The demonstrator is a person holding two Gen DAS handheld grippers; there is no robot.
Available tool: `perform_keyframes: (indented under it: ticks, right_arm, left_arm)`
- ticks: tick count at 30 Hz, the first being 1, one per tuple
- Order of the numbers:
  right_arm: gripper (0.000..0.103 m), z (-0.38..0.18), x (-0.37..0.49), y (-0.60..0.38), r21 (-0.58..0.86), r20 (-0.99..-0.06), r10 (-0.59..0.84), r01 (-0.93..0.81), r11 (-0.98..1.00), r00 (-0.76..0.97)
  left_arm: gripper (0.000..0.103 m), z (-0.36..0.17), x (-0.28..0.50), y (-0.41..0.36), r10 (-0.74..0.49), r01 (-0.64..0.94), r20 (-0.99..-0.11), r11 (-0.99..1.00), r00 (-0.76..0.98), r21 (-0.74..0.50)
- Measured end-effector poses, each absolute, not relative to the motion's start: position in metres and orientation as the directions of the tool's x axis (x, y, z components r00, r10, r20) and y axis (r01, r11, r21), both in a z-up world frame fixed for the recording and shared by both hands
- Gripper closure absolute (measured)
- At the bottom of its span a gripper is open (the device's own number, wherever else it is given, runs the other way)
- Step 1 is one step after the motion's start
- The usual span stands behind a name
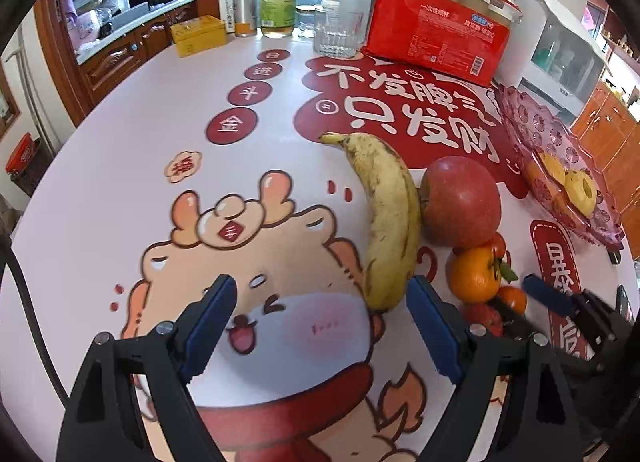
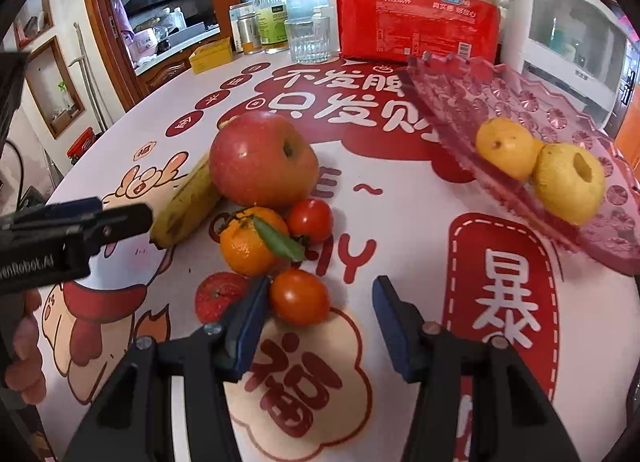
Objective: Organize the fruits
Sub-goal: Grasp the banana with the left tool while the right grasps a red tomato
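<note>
Right gripper (image 2: 320, 322), jaws parted and gripping nothing, hangs over the cluttered table (image 2: 400, 222); a small tomato (image 2: 299, 296) sits just ahead, touching the left finger's tip and lying toward that side of the gap rather than centred. The left gripper (image 1: 322, 316), jaws spread wide and empty, has the banana (image 1: 386, 218) just ahead: its near end lies at the right finger's tip, its long axis running away from the jaws, curving left at the far tip. The right hand looks nearer the small fruit, the left nearer the banana.

Beyond the tomato, moving outward: one tangerine (image 2: 250, 242) with a leaf, a second tomato (image 2: 310, 219), one red apple (image 2: 262, 160). A small red fruit (image 2: 218, 296) lies left of the finger. Farther right stands the pink tray (image 2: 460, 102), holding two yellow fruits (image 2: 506, 148), touching.

Count: one banana, one apple, one tangerine, two tomatoes, one small red fruit, two yellow fruits already on the tray.
</note>
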State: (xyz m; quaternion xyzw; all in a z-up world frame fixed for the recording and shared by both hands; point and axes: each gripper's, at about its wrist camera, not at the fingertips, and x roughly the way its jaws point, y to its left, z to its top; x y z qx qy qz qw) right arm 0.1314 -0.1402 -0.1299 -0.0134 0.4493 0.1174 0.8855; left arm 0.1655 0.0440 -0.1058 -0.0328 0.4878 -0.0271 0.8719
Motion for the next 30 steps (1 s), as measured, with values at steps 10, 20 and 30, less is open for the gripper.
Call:
perform_keyframes:
  ticks: [10, 20, 30]
  right_arm:
    - [0.074, -0.132, 0.125, -0.138, 0.075, -0.773, 0.212, -0.246, 0.966, 0.598]
    - [0.074, -0.129, 0.122, -0.145, 0.138, -0.752, 0.251, -0.226, 0.964, 0.610]
    - [0.074, -0.121, 0.112, -0.139, 0.108, -0.720, 0.247, -0.246, 0.963, 0.648]
  left_arm:
    - [0.020, -0.114, 0.187, 0.021, -0.094, 0.034, -0.867, 0.996, 0.490, -0.088]
    - [0.054, -0.128, 0.201, 0.008, -0.105, 0.052, -0.879, 0.994, 0.466, -0.092]
    - [0.073, -0.124, 0.183, 0.007, -0.122, 0.061, -0.853, 0.992, 0.507, -0.106]
